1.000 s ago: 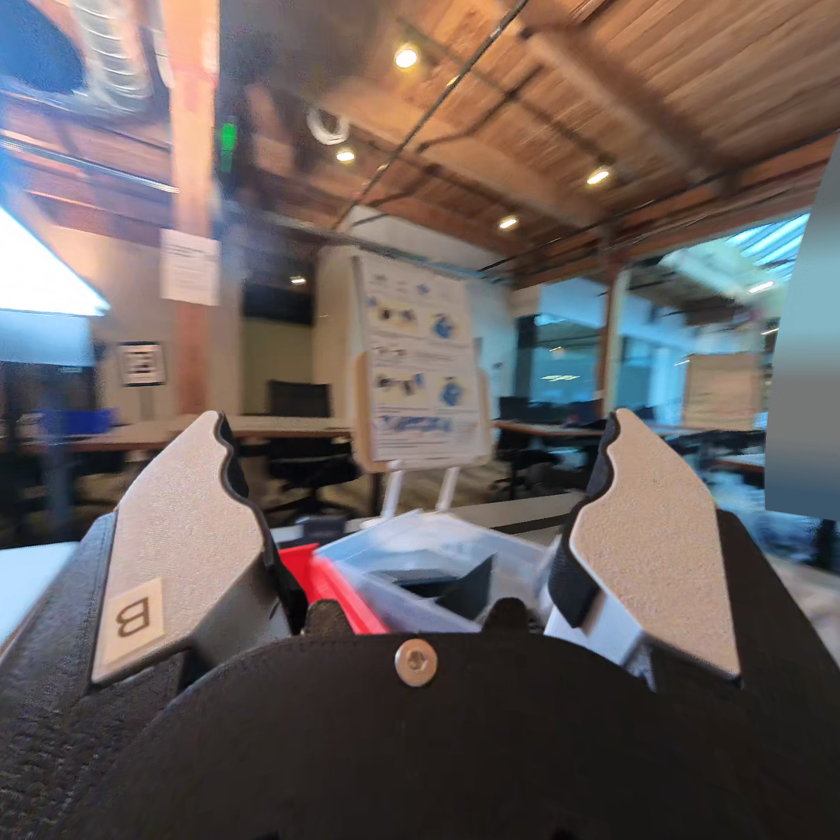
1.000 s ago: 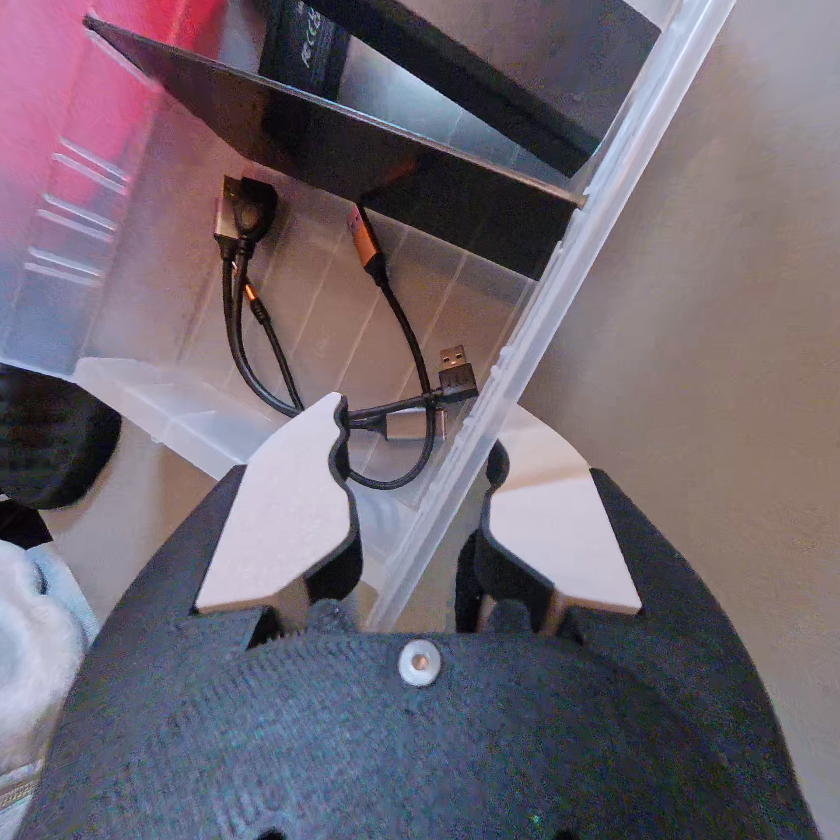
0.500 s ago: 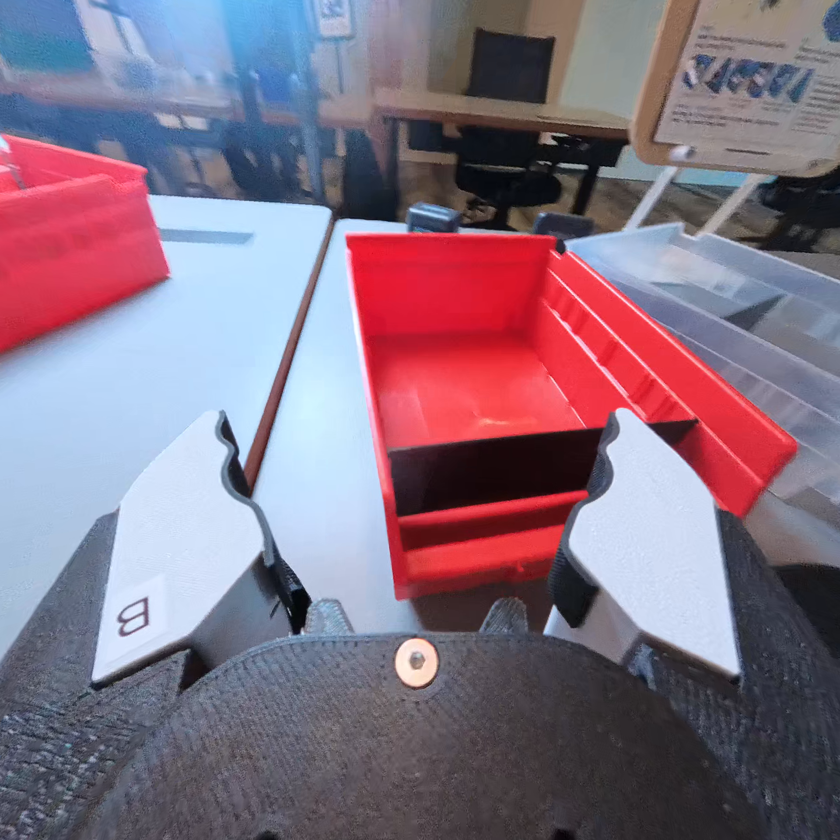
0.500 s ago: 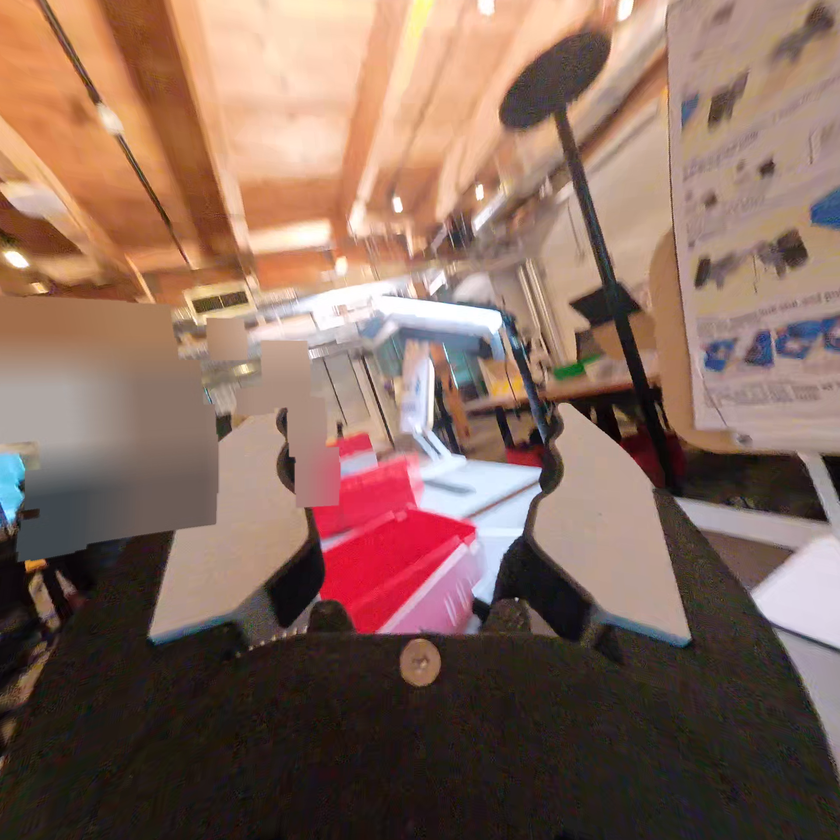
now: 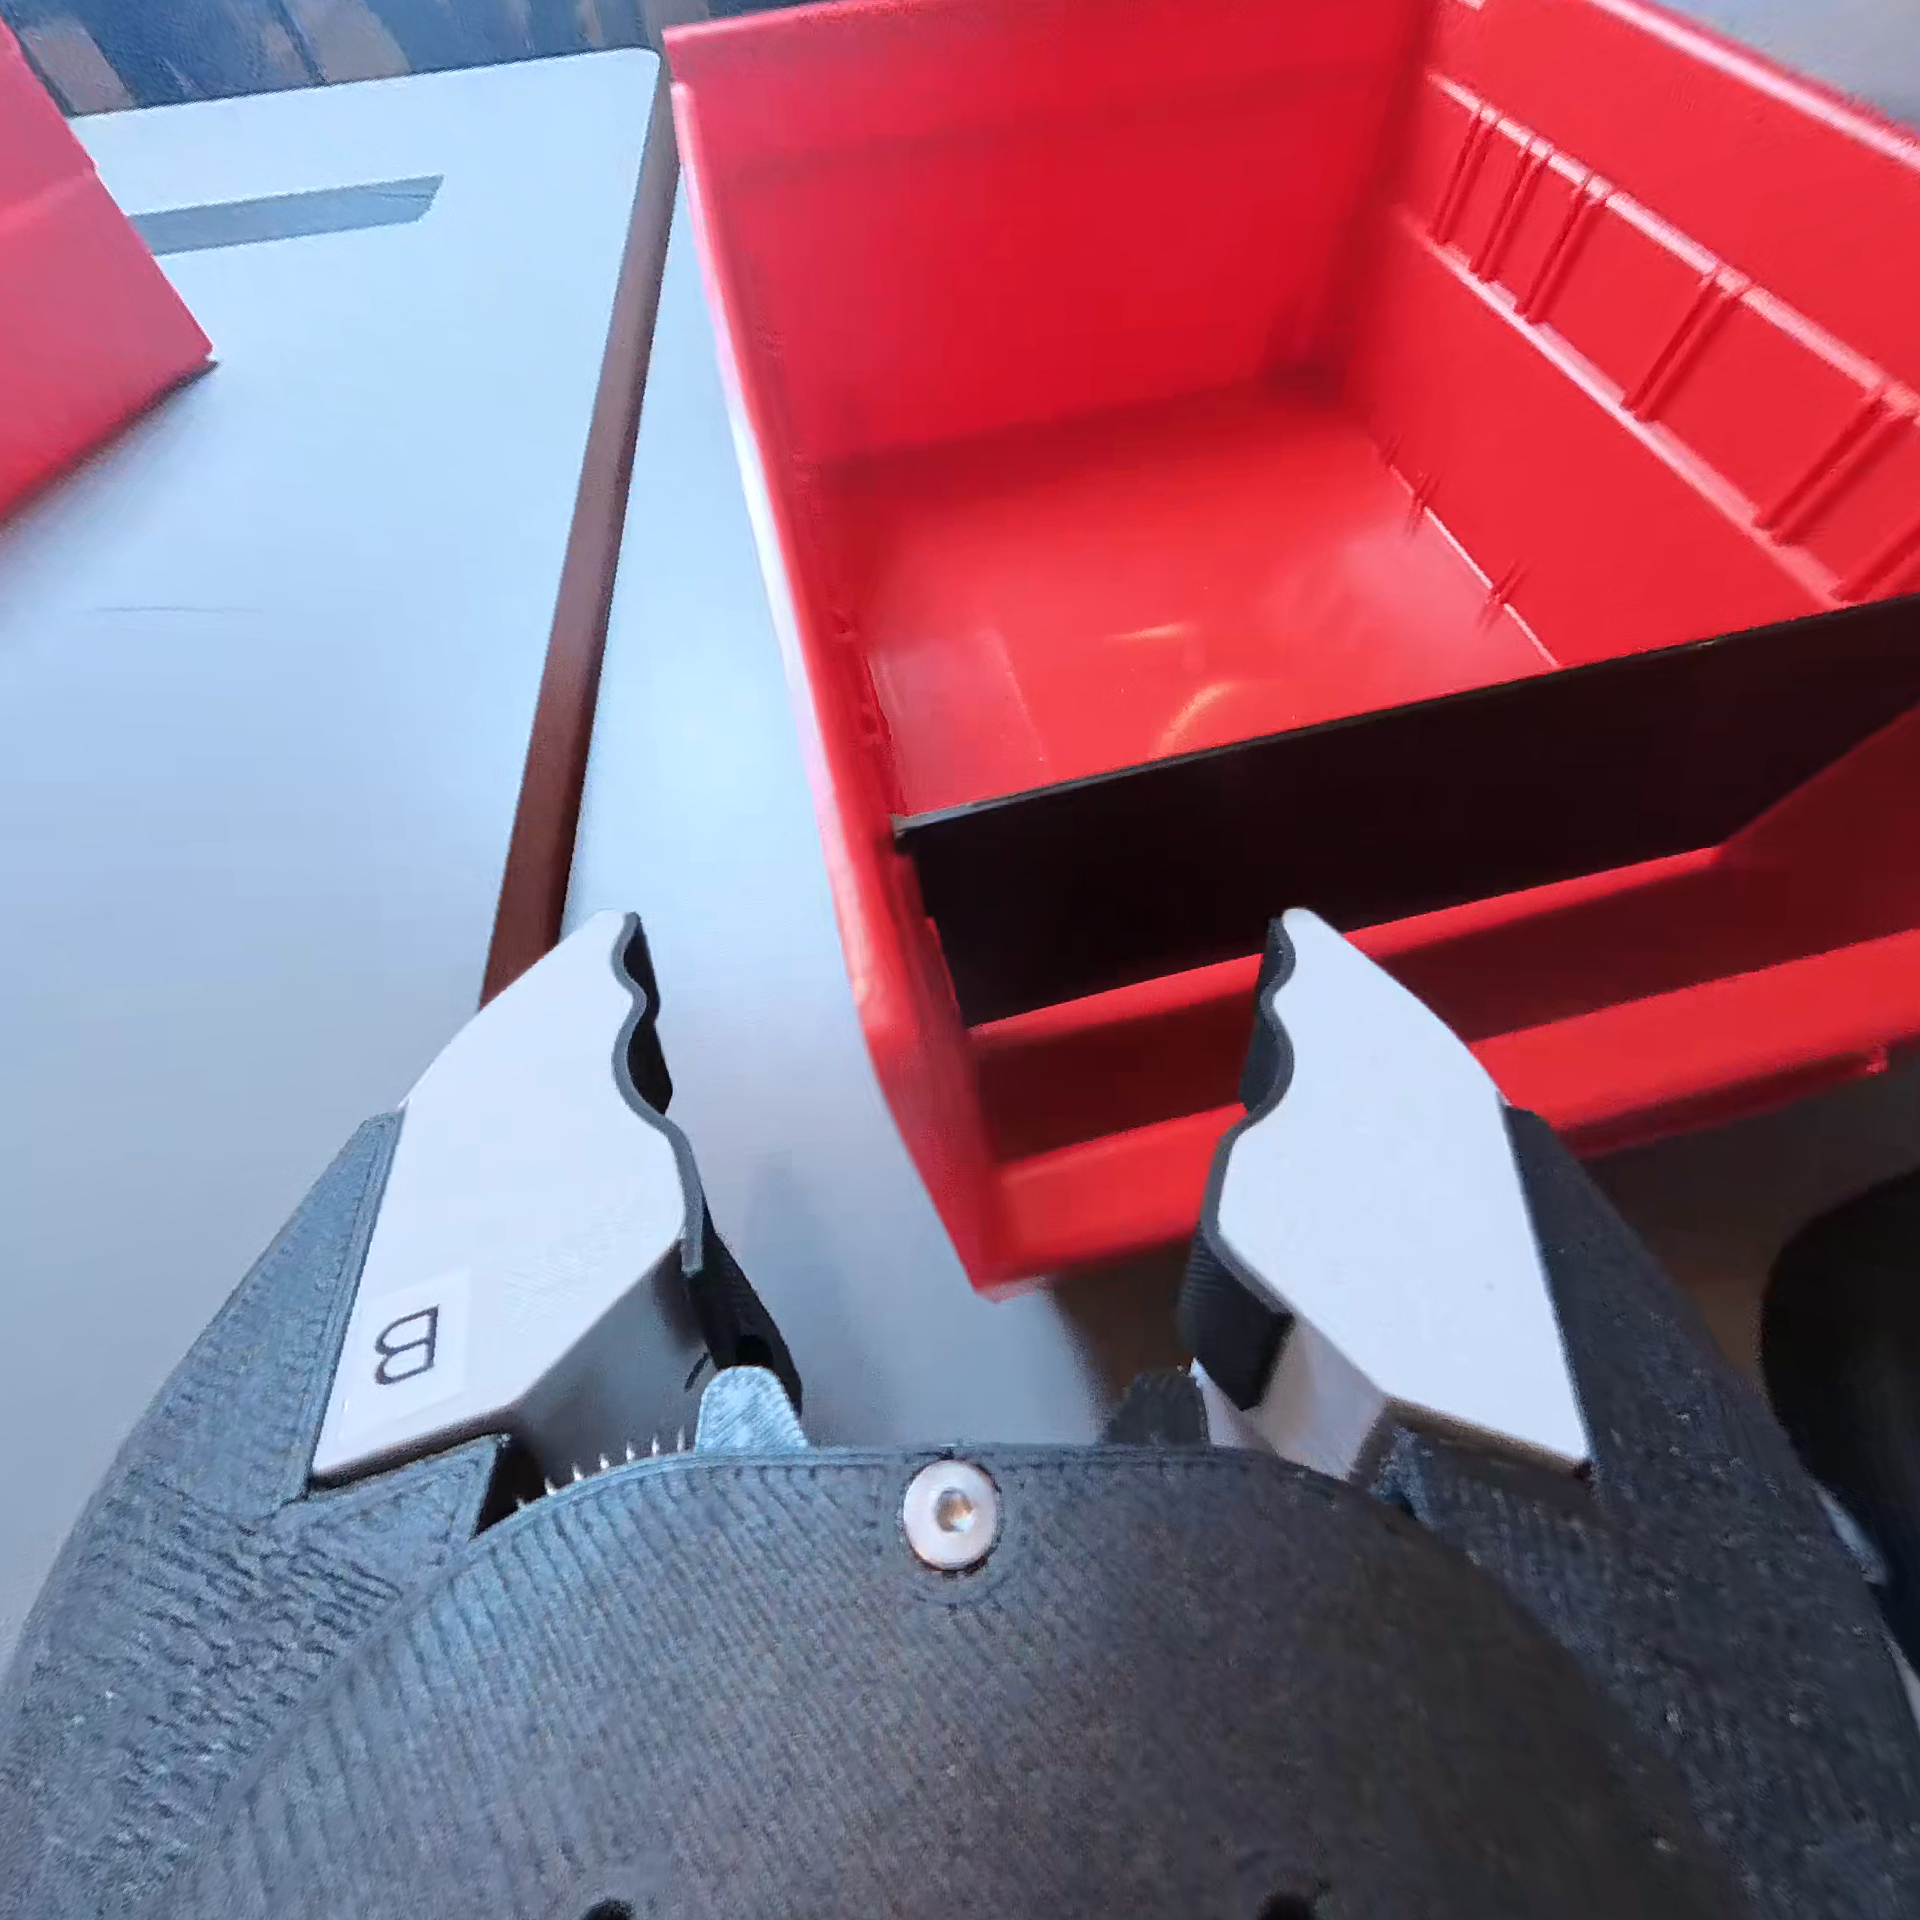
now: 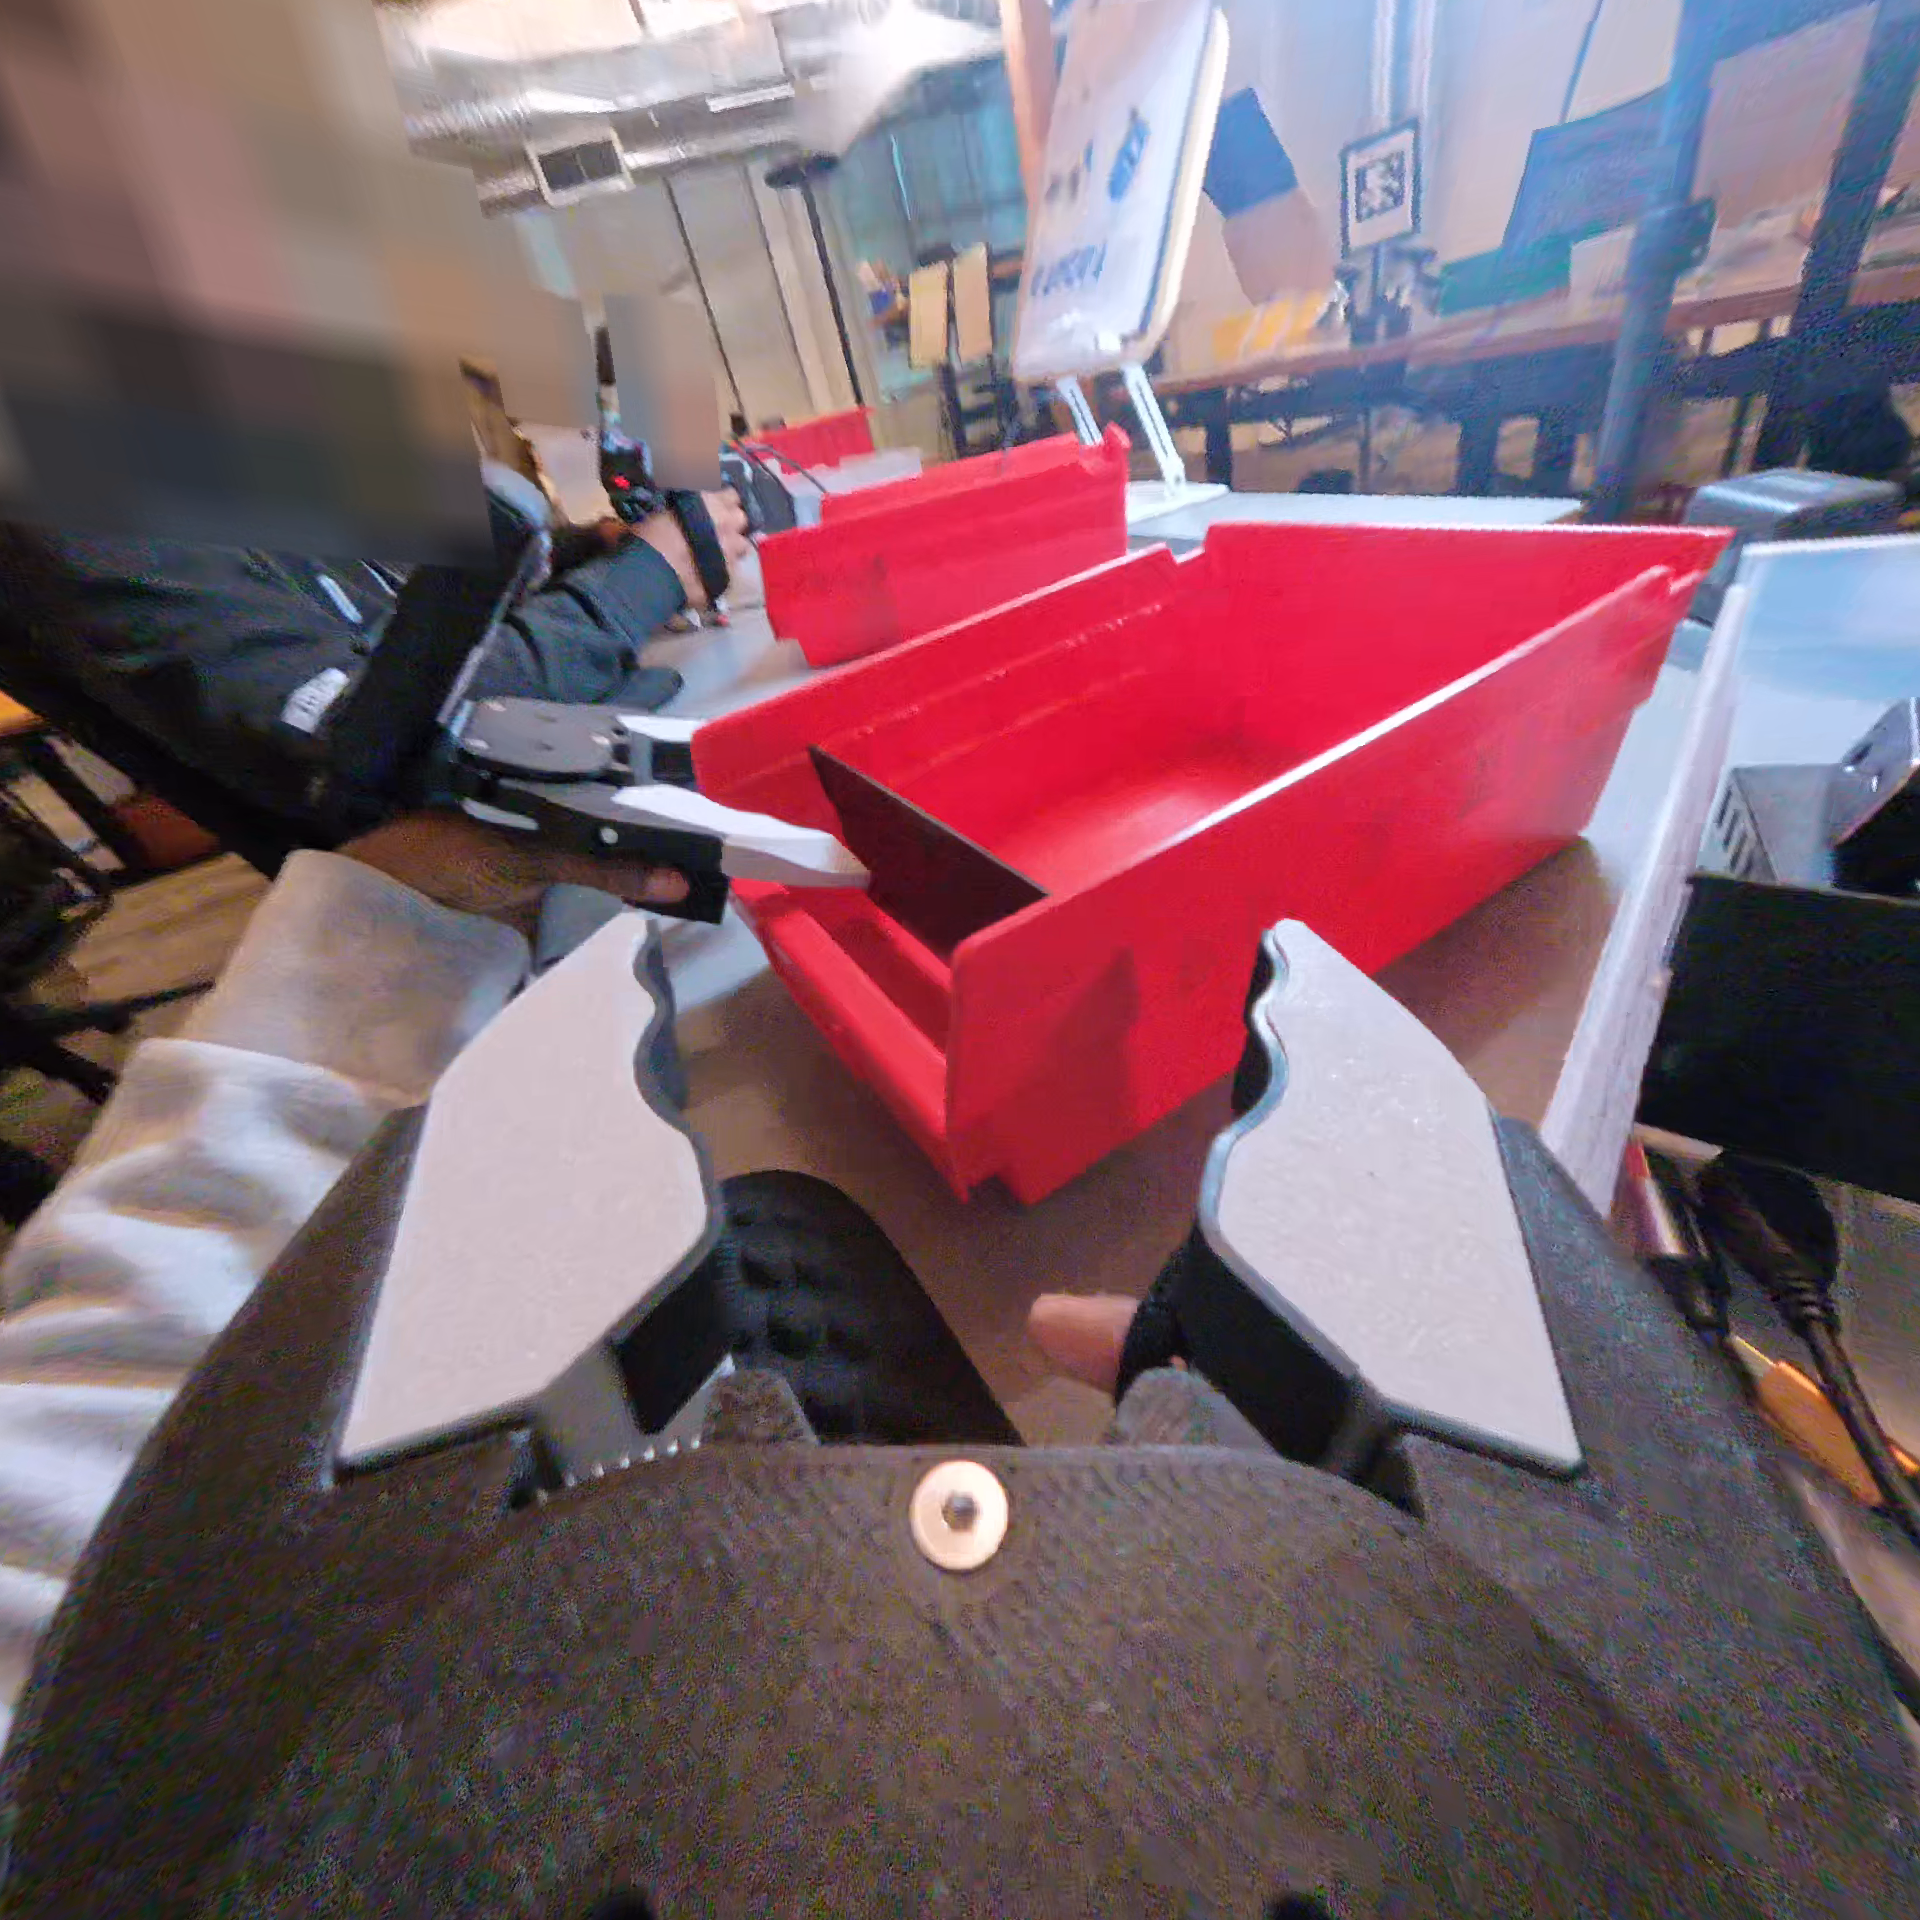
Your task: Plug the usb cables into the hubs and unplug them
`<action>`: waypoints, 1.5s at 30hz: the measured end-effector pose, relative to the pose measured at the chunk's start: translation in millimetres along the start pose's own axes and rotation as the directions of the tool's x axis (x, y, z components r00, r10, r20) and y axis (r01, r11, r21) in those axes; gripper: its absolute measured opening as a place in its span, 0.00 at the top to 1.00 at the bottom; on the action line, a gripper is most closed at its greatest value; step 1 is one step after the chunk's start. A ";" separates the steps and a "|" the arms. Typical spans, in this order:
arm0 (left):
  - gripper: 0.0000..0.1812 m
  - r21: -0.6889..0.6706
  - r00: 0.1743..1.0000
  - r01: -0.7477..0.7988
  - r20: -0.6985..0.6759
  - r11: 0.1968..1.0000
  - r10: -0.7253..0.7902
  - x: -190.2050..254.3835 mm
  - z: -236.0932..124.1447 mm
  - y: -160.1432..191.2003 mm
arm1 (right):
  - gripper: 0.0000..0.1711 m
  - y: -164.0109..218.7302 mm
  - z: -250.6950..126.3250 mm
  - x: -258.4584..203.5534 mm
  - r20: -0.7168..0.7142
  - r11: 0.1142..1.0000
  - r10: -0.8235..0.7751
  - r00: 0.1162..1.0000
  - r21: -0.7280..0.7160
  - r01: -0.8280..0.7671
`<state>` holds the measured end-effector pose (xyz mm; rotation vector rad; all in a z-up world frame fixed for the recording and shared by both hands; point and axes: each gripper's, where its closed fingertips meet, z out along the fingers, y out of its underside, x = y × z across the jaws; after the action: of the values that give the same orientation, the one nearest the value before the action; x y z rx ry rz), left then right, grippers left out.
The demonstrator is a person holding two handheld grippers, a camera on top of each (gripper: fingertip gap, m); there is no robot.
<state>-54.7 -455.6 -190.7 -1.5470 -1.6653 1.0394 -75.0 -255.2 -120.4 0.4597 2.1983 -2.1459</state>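
No hub shows clearly in either view. Two USB cables (image 6: 1803, 1340), one with a black plug and one with a copper-coloured plug, lie in the clear bin (image 6: 1642, 935) at the lower right edge of the right wrist view. My right gripper (image 6: 956, 940) is open and empty, to the left of them and facing an empty red bin (image 6: 1195, 935). My left gripper (image 5: 956, 940) is open and empty at the front left corner of the red bin (image 5: 1143, 416). It also shows in the right wrist view (image 6: 774, 821), held by a hand.
A black divider (image 5: 1403, 821) crosses the red bin near its front. Another black divider (image 6: 1787, 1008) stands in the clear bin above the cables. A second red bin (image 6: 935, 561) and another person's arm (image 6: 582, 623) are farther back. Grey table (image 5: 312, 623) lies to the left.
Both views have swung down from the room and ceiling to the red bin on the table. The left gripper has moved closer to the bin. Both grippers have stayed open.
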 end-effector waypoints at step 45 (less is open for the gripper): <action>0.87 0.597 0.921 0.000 -0.312 0.802 0.232 392.9 -14.9 -196.5 | 0.95 -140.5 -345.0 151.0 -0.930 0.764 -0.336 0.146 -0.179 0.620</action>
<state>-182.3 -63.7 -37.8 -1.3217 -0.8696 1.1064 -190.2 111.4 -2.9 1.6196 2.8964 -3.0448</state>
